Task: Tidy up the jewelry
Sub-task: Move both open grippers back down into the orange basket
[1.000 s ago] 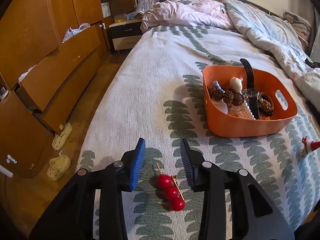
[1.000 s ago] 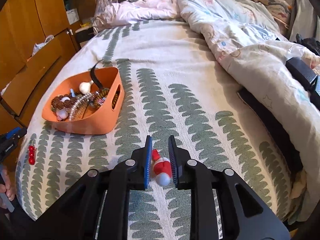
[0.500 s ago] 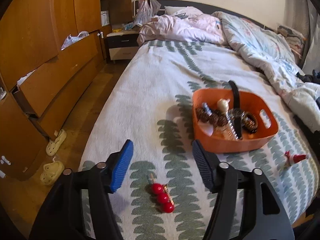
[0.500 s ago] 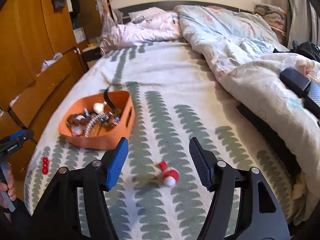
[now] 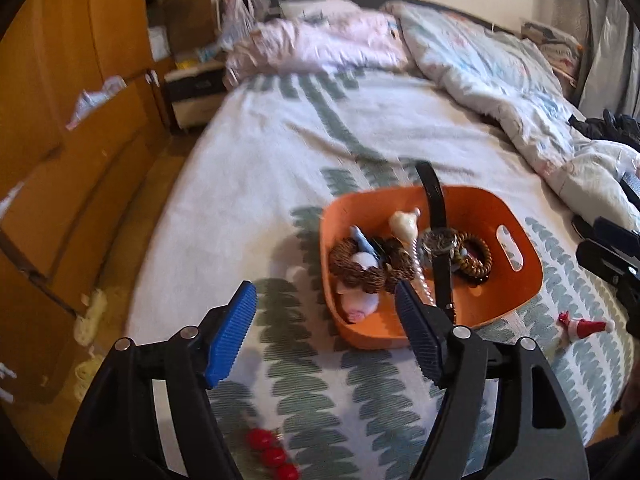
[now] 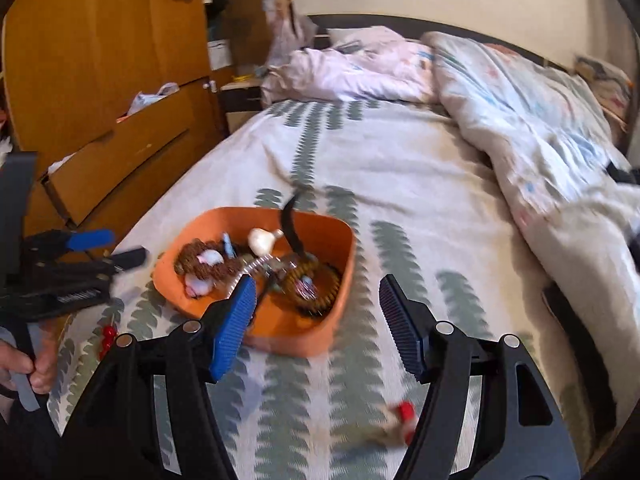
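Observation:
An orange tub (image 5: pixel 520 280) (image 6: pixel 340 312) sits on the bed, holding a black-strapped watch (image 5: pixel 438 240), brown bead bracelets (image 5: pixel 476 258) and other jewelry. A red three-ball hair clip (image 5: pixel 272 454) (image 6: pixel 107 338) lies on the blanket below my left gripper (image 5: pixel 326 338), which is open and empty, raised above it. A small red-and-white Santa clip (image 5: pixel 584 326) (image 6: pixel 402 420) lies right of the tub, below my right gripper (image 6: pixel 316 326), which is open and empty above the blanket.
The bed has a white blanket with green leaf rows (image 5: pixel 260 160) and a crumpled duvet (image 5: pixel 500 76) at the far right. An orange wooden wardrobe with open drawers (image 5: pixel 60 160) stands left. A nightstand (image 5: pixel 196 92) is at the back.
Both grippers opened, let go of their clips and lifted away. The red ball clip and the Santa clip now lie on the blanket, low in each view. Both views are motion-blurred.

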`<state>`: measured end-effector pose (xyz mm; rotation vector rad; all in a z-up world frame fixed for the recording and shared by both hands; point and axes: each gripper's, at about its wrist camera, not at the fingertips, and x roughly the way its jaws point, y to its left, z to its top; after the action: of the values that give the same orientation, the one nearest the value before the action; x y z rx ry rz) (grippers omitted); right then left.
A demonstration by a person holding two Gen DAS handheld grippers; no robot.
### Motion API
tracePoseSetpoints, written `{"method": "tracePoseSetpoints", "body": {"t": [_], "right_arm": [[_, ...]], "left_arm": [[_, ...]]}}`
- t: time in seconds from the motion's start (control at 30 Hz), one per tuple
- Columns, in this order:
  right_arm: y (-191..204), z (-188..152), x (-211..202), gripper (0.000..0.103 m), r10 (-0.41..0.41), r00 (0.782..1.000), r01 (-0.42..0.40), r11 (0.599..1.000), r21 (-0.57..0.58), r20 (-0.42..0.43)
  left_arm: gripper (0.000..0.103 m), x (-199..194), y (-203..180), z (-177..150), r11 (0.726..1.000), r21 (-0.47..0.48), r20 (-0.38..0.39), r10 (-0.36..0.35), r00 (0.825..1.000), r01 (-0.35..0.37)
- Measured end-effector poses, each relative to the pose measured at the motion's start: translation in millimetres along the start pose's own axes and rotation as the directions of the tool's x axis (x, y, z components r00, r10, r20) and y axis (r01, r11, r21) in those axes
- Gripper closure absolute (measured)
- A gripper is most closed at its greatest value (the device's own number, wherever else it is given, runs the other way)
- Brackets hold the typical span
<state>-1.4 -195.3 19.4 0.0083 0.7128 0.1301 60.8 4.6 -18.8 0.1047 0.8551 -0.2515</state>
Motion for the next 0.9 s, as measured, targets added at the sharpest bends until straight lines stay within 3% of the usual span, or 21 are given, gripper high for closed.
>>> {"method": "tracePoseSetpoints", "body": {"t": [0.33,0.53,0.73,0.9], "right_arm": [[15,13,59,0.036,-0.011,0.999,0.006,0.992,-0.124,-0.040],[12,11,70,0.036,-0.004,0.998,-0.004,0.991,-0.134,-0.058],[14,10,79,0.036,-0.024,0.997,0.012,0.986,-0.164,-0.070],[13,10,80,0.036,-0.025,0.998,0.015,0.986,-0.164,-0.059]], "left_arm": [[0.032,39,-1,23,0.987,-0.121,-0.157,-0.127,0.979,0.109],[0.032,47,-11,19,0.994,-0.086,-0.202,-0.081,0.976,0.064],[0.032,55,-3,15,0.989,-0.132,-0.256,-0.099,0.962,0.067],[0.032,60,-5,17,0.990,-0.128,-0.263,-0.094,0.960,0.062]]}}
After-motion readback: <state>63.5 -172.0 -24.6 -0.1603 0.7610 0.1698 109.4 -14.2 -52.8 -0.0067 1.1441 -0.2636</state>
